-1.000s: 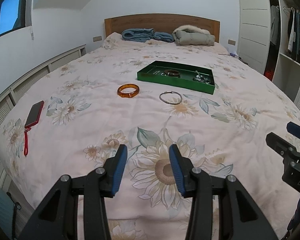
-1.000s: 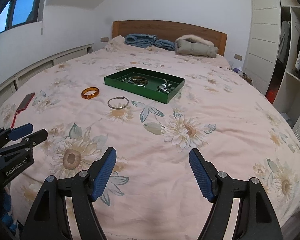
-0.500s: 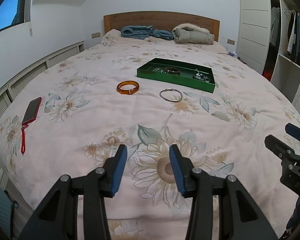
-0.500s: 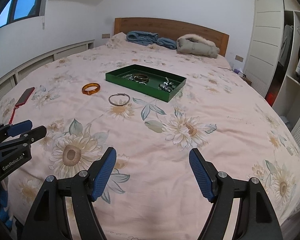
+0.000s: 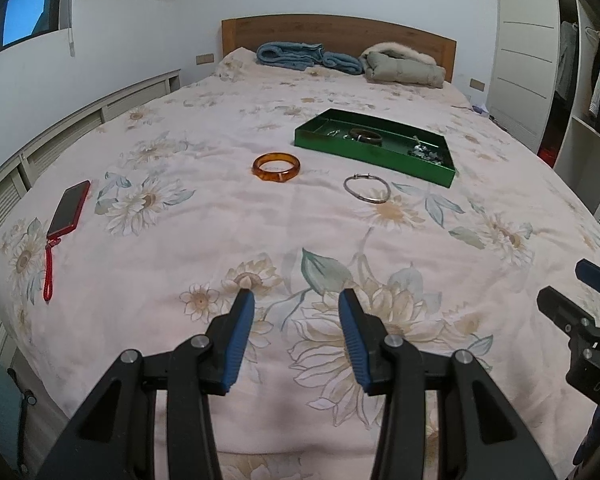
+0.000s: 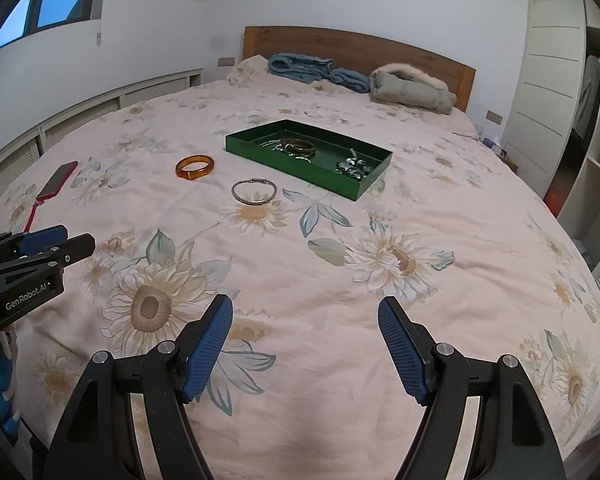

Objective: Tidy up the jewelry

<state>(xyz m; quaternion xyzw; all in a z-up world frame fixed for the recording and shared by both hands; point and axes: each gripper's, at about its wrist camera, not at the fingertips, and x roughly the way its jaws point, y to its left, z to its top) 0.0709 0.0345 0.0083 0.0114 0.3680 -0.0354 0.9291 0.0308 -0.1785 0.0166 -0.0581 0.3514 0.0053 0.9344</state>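
Both pairs of blue-padded fingers stand apart with nothing between them: my left gripper (image 5: 296, 300) is parted moderately, my right gripper (image 6: 305, 306) wider, each hovering over the near end of the flowered bedspread (image 6: 380, 208). On the side of the left gripper as my right camera sees it, I read "GenRobot.AI"; on the right gripper (image 5: 572, 300) at the edge of my left view only "DAS" shows.

Ahead of me the amber bangle (image 5: 276, 166) lies flat on the cover, with the silver bracelet (image 5: 367, 188) to its right, the two apart from each other. Beyond them sits the green tray (image 5: 364, 157), holding a dark bangle (image 5: 365, 135) and a heap of small pieces (image 5: 424, 151) I cannot make out.

A red phone (image 5: 69, 209) with a red strap lies near the left edge of the bed. Between my fingers and the two loose rings the cover is bare. Folded blue cloth (image 5: 300, 55) and a grey coat (image 5: 404, 66) rest by the wooden headboard (image 5: 340, 32).
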